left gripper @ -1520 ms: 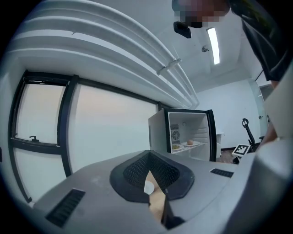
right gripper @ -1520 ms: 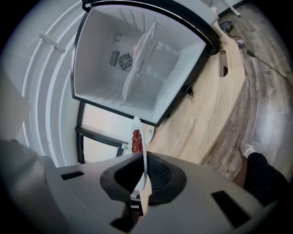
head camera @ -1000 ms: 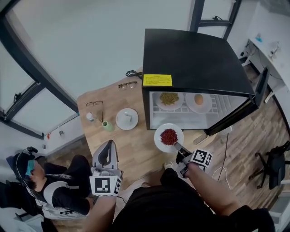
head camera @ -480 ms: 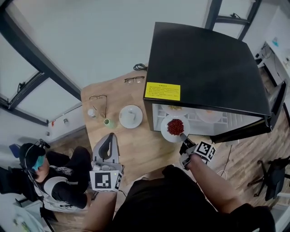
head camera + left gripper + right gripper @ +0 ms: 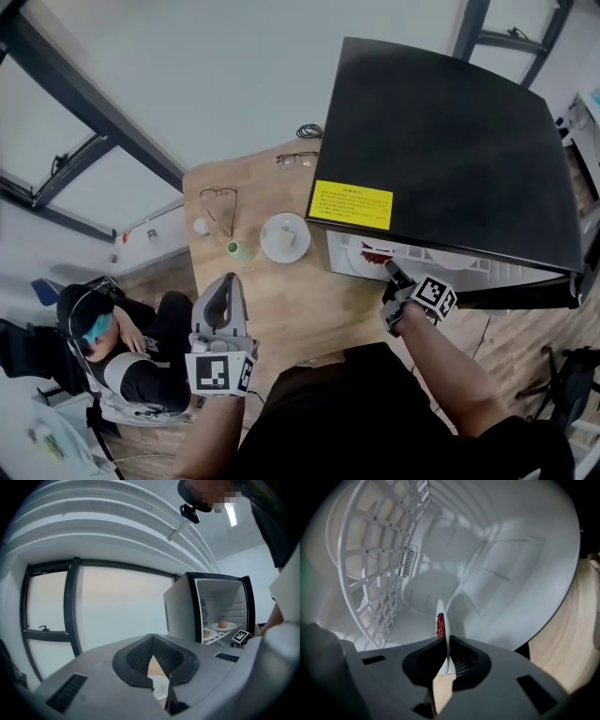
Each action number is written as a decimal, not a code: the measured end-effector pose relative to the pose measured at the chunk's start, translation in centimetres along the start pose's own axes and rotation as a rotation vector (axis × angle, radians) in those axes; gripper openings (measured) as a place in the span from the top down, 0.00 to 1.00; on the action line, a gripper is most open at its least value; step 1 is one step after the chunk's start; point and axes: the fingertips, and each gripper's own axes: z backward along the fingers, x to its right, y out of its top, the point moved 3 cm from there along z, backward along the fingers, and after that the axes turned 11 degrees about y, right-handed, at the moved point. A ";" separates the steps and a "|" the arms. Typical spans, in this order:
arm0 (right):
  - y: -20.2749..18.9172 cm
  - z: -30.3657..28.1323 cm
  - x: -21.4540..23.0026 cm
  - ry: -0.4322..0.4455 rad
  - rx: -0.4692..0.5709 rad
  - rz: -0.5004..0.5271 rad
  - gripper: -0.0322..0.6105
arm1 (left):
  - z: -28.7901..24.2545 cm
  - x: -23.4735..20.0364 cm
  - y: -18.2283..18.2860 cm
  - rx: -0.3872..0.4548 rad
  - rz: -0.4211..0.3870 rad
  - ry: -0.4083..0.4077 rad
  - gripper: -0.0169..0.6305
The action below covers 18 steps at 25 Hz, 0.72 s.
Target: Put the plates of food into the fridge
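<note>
My right gripper (image 5: 387, 266) is shut on the rim of a white plate (image 5: 367, 256) of red food (image 5: 377, 253), which is partly inside the open fridge (image 5: 441, 141). In the right gripper view the plate (image 5: 440, 609) shows edge-on between the jaws (image 5: 446, 638), under the white wire shelf (image 5: 375, 573). My left gripper (image 5: 228, 279) hangs shut and empty over the near part of the wooden table (image 5: 291, 309). From the left gripper view (image 5: 153, 657) I see two plates on the fridge shelf, one with an orange item (image 5: 223, 624).
A white saucer (image 5: 285, 237), a small green cup (image 5: 234, 248), a small bottle (image 5: 200, 225) and two pairs of glasses (image 5: 217, 197) lie on the table left of the fridge. A person (image 5: 103, 328) sits on the floor at the left.
My right gripper has carried the plate of red food from in front of the fridge into its opening. The left gripper has hardly shifted.
</note>
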 end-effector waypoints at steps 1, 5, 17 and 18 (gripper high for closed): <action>0.2 -0.3 0.2 -0.003 -0.005 0.003 0.90 | 0.1 -0.3 0.1 -0.001 0.004 0.014 0.97; 0.8 -1.2 0.6 -0.014 -0.002 0.001 0.90 | 0.5 -1.1 0.5 0.003 0.000 0.051 0.97; 2.3 -2.3 0.6 -0.172 -0.022 0.202 0.83 | 2.1 -2.8 0.1 -0.015 0.008 0.102 0.97; 2.2 -2.3 0.6 -0.203 -0.034 0.241 0.81 | 2.2 -3.0 0.2 -0.011 0.009 0.106 0.97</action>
